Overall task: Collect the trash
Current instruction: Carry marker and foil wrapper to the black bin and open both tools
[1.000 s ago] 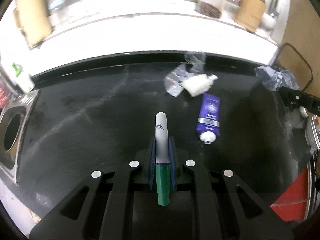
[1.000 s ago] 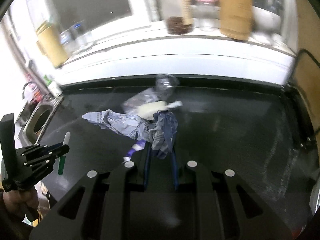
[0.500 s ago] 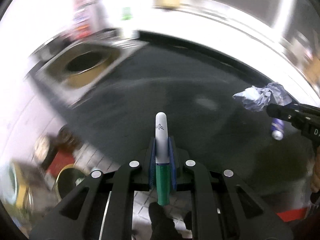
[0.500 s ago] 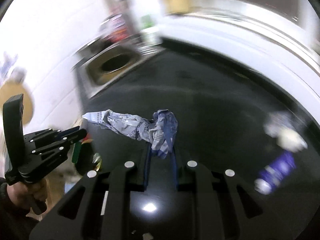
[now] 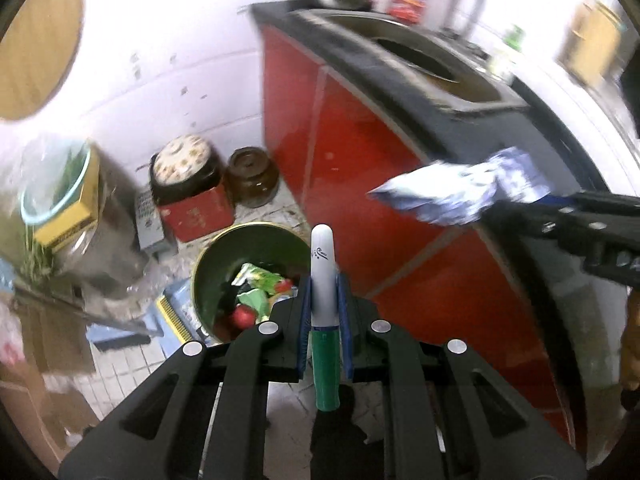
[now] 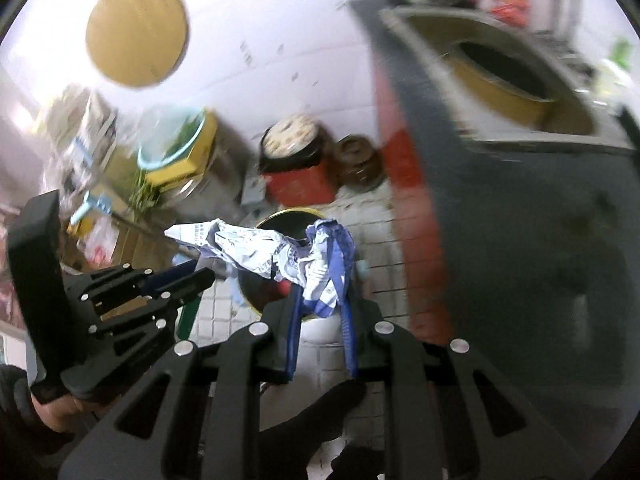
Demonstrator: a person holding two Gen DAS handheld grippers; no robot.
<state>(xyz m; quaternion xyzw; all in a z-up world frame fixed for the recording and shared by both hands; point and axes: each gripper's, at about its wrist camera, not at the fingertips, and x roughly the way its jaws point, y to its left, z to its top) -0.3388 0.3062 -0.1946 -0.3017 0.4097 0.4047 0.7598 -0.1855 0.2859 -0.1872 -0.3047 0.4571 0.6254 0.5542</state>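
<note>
Two handheld grippers hang over a round, dark green trash bin [image 5: 248, 256] that stands on a pale tiled floor, just beside a red cabinet front [image 5: 360, 168] under a dark countertop. The bin already holds green wrappers and something red.

The left gripper [image 5: 325, 300] points steeply down, its tips above the bin's near rim. Its jaws are nearly closed, pinching a marker pen [image 5: 323, 280] with a white cap and green barrel. The blue pads grip the pen about where cap meets barrel, and the cap sticks out past the tips toward the bin.

The right gripper [image 6: 320, 280] is also above the bin, on the cabinet side of the left one. Its jaws are fully closed on a crumpled sheet of printed paper [image 6: 256, 252], white with blue print. They hold one bunched end; the loose rest trails sideways toward the left gripper.

Judging by looks, the pen is light, stiff and smooth, so it could slide lengthwise if gripped loosely; a hold across the barrel suits it. The paper seems very light and soft, crushes freely, and is best taken at its thickest bunch. It will likely flutter as it falls.
</note>
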